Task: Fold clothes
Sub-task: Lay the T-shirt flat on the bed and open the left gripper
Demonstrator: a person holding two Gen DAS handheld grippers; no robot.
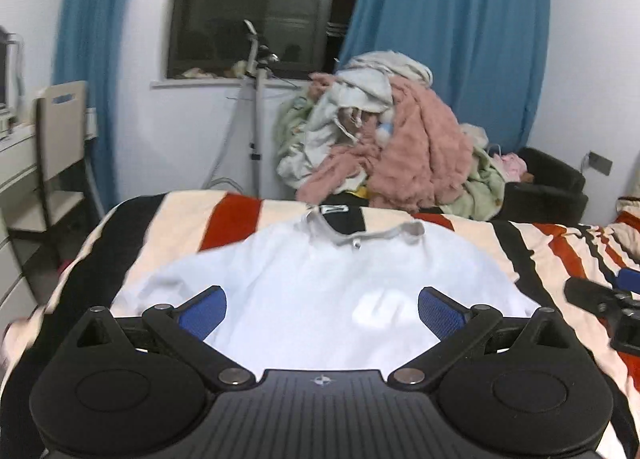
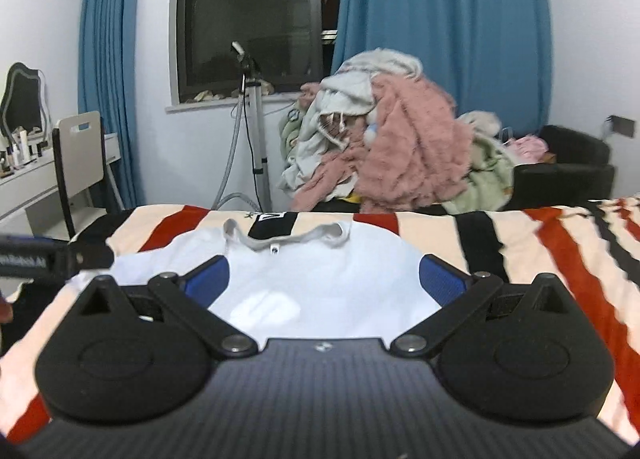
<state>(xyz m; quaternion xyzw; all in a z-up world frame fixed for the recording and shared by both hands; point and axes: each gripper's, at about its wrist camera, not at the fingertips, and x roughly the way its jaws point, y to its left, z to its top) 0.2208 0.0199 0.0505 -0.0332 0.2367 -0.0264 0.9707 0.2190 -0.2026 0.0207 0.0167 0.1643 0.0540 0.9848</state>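
A white T-shirt [image 1: 304, 279] with a grey collar and a pale chest logo lies flat, front up, on the striped bed cover [image 1: 168, 227]. It also shows in the right wrist view [image 2: 320, 275]. My left gripper [image 1: 322, 311] is open and empty, hovering over the shirt's lower part. My right gripper [image 2: 324, 279] is open and empty over the same shirt. The right gripper shows at the right edge of the left wrist view [image 1: 604, 299]. The left gripper shows at the left edge of the right wrist view [image 2: 52, 255].
A heap of pink, white and green clothes [image 1: 384, 139] sits beyond the bed's far edge. A black armchair [image 1: 548, 183] stands at right. A chair [image 1: 60, 139] and white desk [image 2: 24, 179] stand at left. A tripod stand [image 1: 256, 107] is under the window.
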